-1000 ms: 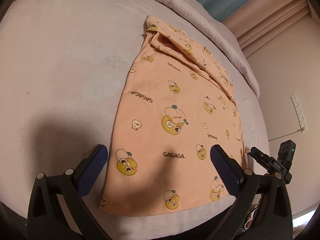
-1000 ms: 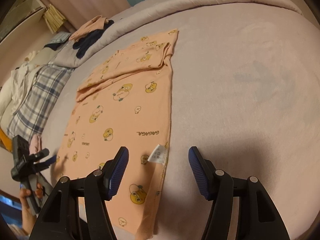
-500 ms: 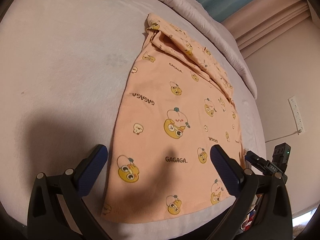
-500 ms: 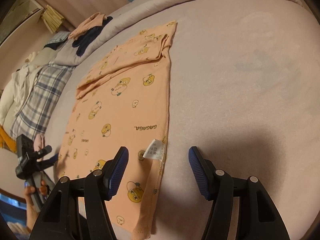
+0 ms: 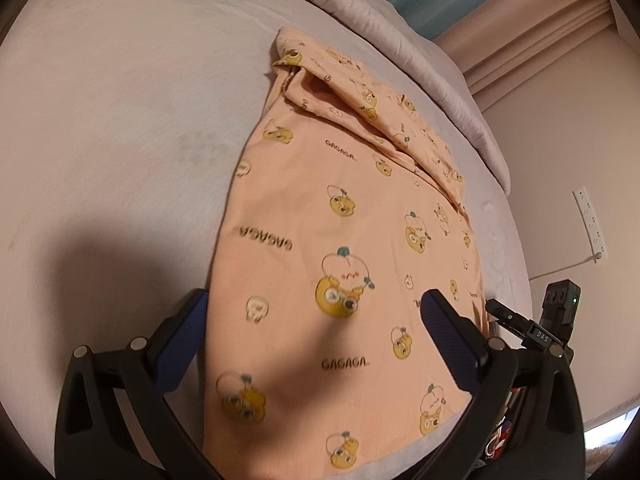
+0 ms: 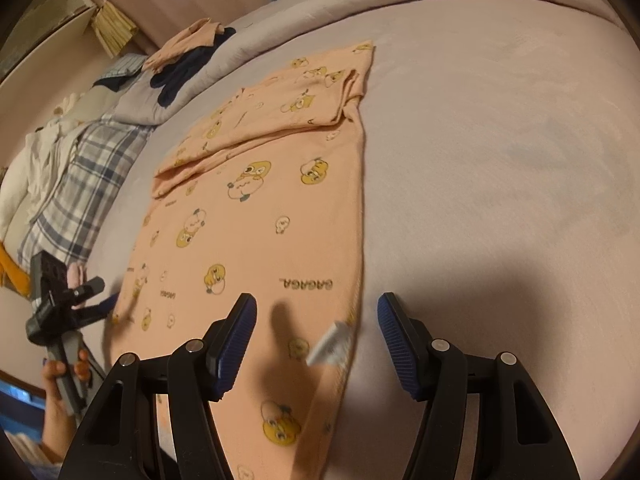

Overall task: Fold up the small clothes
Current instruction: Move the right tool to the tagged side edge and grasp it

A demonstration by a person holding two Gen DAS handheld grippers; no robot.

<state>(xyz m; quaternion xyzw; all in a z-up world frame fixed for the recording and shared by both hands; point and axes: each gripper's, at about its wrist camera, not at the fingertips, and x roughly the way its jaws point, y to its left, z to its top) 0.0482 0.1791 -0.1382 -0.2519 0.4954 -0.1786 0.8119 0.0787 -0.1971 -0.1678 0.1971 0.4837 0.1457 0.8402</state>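
Note:
A peach garment point(image 5: 340, 232) printed with yellow cartoon figures lies flat on the lilac bed sheet point(image 5: 120, 120). Its far end is folded back over itself. My left gripper point(image 5: 314, 306) hovers open above the garment's near half, gripping nothing. In the right wrist view the same garment point(image 6: 260, 220) stretches away from me. My right gripper point(image 6: 316, 304) hangs open over its near right edge, where a white label point(image 6: 332, 342) sticks up between the fingers, untouched. Each gripper shows in the other's view: the right gripper point(image 5: 532, 328) and the left gripper point(image 6: 64, 304), which a hand point(image 6: 60, 372) holds.
A rolled duvet point(image 5: 420, 64) runs along the far side of the bed. Beyond the garment's left side lie a plaid shirt point(image 6: 80, 176), a dark item point(image 6: 180, 76) and another peach piece point(image 6: 184, 40). A socket strip point(image 5: 588, 220) hangs on the wall.
My left gripper has crept forward over the garment, so the prints look nearer. The right gripper has barely shifted. Both stay open.

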